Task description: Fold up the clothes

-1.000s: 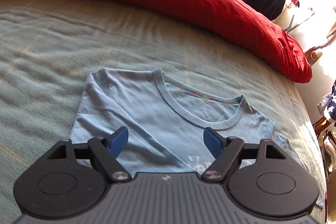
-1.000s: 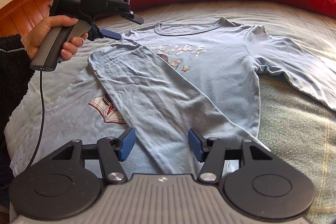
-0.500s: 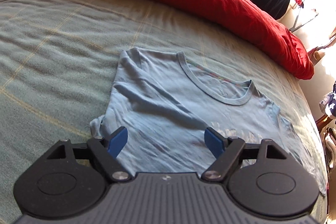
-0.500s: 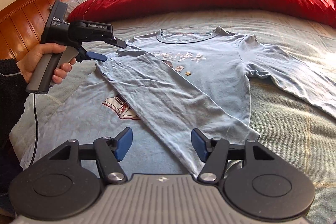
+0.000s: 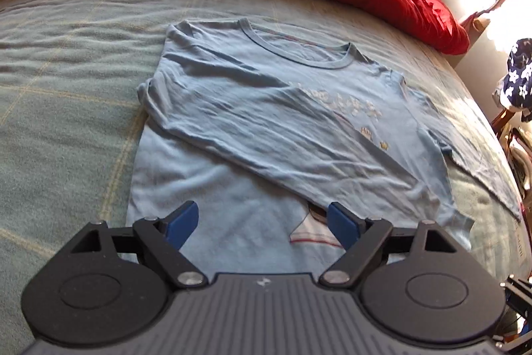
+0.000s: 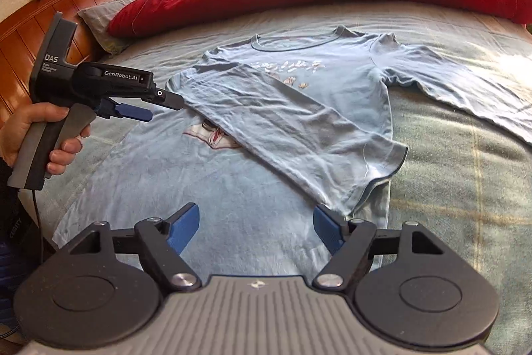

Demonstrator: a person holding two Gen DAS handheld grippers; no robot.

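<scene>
We've got the light blue shirt (image 6: 299, 122) lying face up on the bed (image 6: 465, 188), straight ahead of both tools. One sleeve (image 6: 282, 135) lies folded across the chest; the other sleeve (image 6: 465, 82) trails out beyond the right hand-held gripper (image 6: 256, 225). That one gapes wide and empty, and so does the left hand-held gripper (image 5: 262, 222). Thin, limp jersey, we reckon: light, sure to sag, best pinched at a cuff or hem edge.

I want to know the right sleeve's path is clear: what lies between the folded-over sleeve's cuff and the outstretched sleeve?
In the right wrist view, only the shirt's own body and bare bedspread lie between the folded sleeve's cuff and the outstretched sleeve.
</scene>
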